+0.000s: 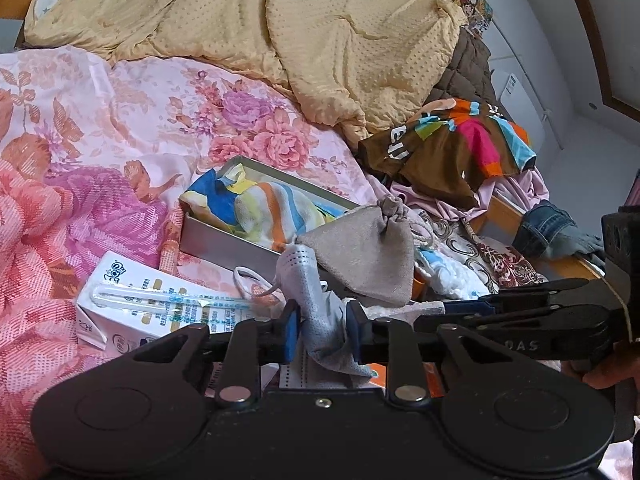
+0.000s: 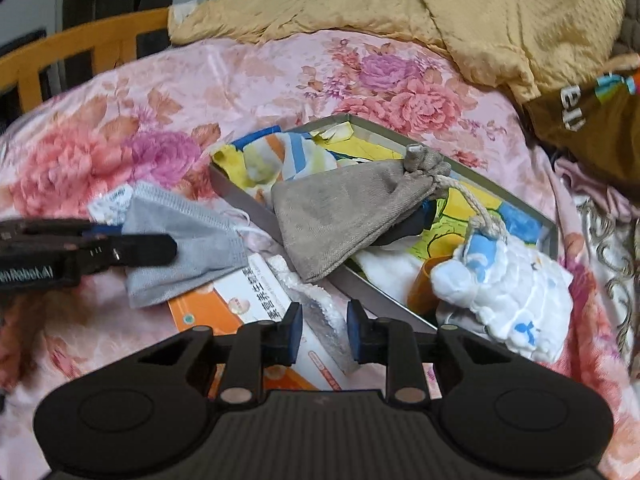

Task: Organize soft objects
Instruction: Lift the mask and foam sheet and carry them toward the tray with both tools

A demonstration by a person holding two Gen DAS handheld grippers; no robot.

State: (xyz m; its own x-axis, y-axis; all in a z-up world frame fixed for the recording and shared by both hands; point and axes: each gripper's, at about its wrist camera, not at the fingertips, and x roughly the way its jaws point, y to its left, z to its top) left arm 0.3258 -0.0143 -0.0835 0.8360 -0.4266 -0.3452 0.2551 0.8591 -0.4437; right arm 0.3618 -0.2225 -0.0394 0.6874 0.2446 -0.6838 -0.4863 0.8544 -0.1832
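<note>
1. Left wrist view: the left gripper (image 1: 322,326) sits at lower centre, its jaws narrow and pinching a grey face mask (image 1: 316,300) that droops between the blue pads. The grip looks to be on a crumpled fold, so the mask could slip free if it is lifted fast. Its ear loop (image 1: 250,280) lies over the white carton (image 1: 140,304) at lower left and might snag and drag it. The grey drawstring pouch (image 1: 366,256) leans over the metal tin (image 1: 224,240) just behind.

2. Right wrist view: the right gripper (image 2: 322,334) at lower centre has its jaws narrow around a silvery white-edged pad (image 2: 320,312); whether they press on it cannot be told. It could catch the orange-and-white box (image 2: 256,300) beneath. At right, the white-and-blue cloth bundle (image 2: 504,280) overhangs the tin's rim (image 2: 384,296) and could tumble out.
</note>
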